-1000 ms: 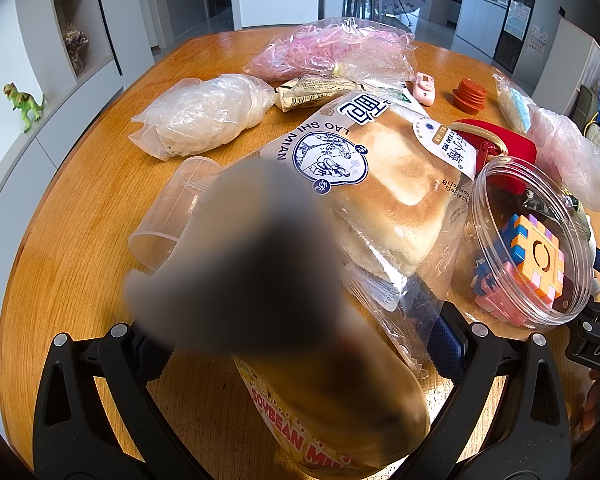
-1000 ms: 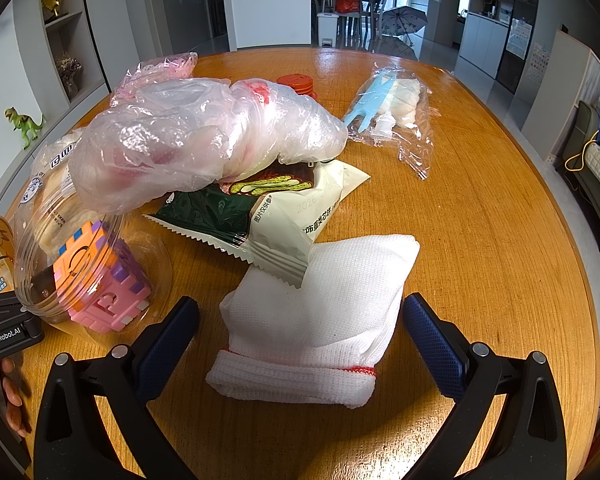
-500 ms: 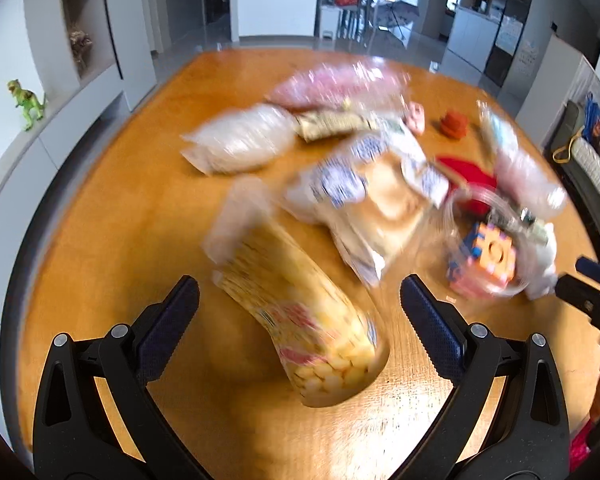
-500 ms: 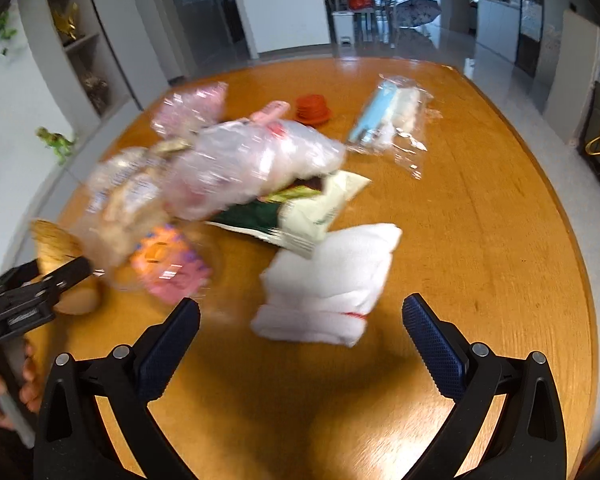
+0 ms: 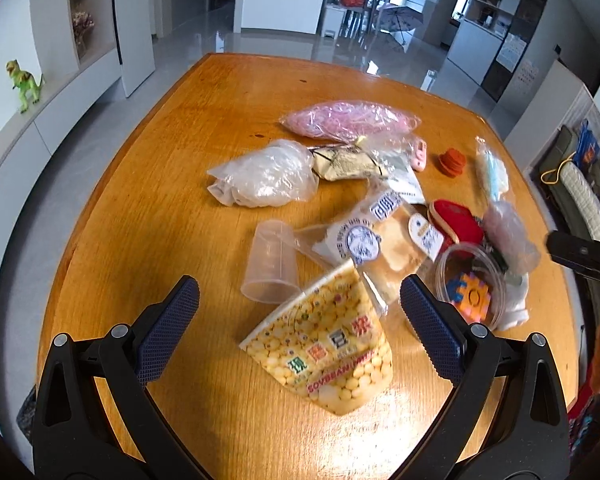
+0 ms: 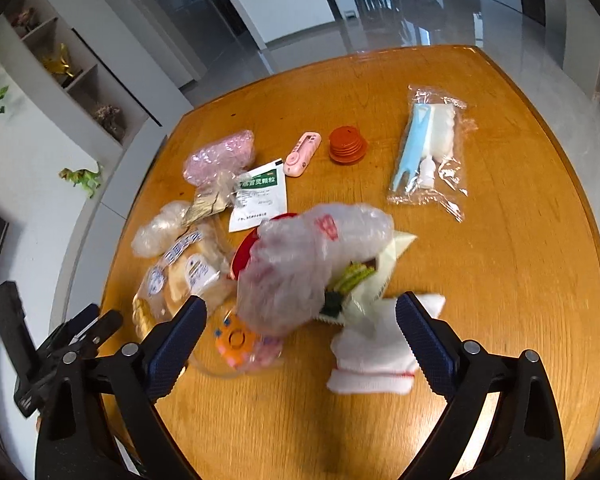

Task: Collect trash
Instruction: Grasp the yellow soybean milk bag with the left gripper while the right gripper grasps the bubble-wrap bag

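Note:
Litter lies on a round wooden table. A yellow soybean-milk paper cup lies on its side between the open jaws of my left gripper, below them. A clear plastic cup lies beside it, with a bread bag and crumpled clear bags. My right gripper is open and empty above a crumpled plastic bag, a snack wrapper and a white cloth.
A clear tub with a coloured puzzle cube, a red lid, orange discs, a pink gadget, a sachet, a pink bag and a bagged blue tool also lie here. The left gripper shows at the right wrist view's left edge.
Both grippers have lifted and pulled back from the table, so the litter looks smaller. The soybean-milk cup left the left gripper's jaws and lies on the table.

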Demonstrator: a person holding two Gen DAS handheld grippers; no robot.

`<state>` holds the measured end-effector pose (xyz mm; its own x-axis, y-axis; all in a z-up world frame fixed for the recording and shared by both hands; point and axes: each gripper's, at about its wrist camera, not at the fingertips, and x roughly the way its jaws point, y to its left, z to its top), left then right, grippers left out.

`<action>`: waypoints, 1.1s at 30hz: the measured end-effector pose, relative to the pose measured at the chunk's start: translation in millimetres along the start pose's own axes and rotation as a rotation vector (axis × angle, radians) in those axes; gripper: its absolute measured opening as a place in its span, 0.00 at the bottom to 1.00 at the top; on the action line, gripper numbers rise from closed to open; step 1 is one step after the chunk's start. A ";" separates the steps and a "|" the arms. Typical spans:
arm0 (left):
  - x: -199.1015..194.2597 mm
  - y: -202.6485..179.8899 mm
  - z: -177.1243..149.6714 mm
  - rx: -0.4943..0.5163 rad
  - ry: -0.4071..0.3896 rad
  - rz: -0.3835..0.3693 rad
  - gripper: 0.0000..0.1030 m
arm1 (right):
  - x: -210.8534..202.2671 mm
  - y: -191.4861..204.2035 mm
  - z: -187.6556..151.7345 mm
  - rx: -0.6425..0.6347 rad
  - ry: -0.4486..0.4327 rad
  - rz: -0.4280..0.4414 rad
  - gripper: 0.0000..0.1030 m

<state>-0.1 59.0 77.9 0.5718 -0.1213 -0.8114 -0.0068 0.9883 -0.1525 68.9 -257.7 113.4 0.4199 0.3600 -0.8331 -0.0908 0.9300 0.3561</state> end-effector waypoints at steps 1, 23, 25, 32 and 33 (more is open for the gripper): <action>2.1 -1.4 4.2 0.004 0.007 0.002 0.94 | 6.8 4.0 3.5 -0.011 0.013 -0.008 0.93; 41.8 13.9 -52.1 -0.243 0.278 -0.005 0.94 | -6.6 5.0 -19.9 -0.088 0.018 0.104 0.15; 39.6 11.6 -56.5 -0.259 0.287 -0.017 0.94 | -11.7 5.4 -26.1 -0.093 0.014 0.113 0.15; 7.7 14.9 -87.2 -0.348 0.276 -0.107 0.94 | -29.8 2.0 -42.1 -0.101 -0.007 0.119 0.15; 6.8 15.1 -91.9 -0.362 0.278 -0.120 0.94 | -30.3 1.6 -43.5 -0.098 -0.009 0.121 0.15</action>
<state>-71.7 64.6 18.2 0.3452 -0.3015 -0.8888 -0.2678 0.8760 -0.4012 16.8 -263.9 120.9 0.4089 0.4692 -0.7827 -0.2288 0.8830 0.4098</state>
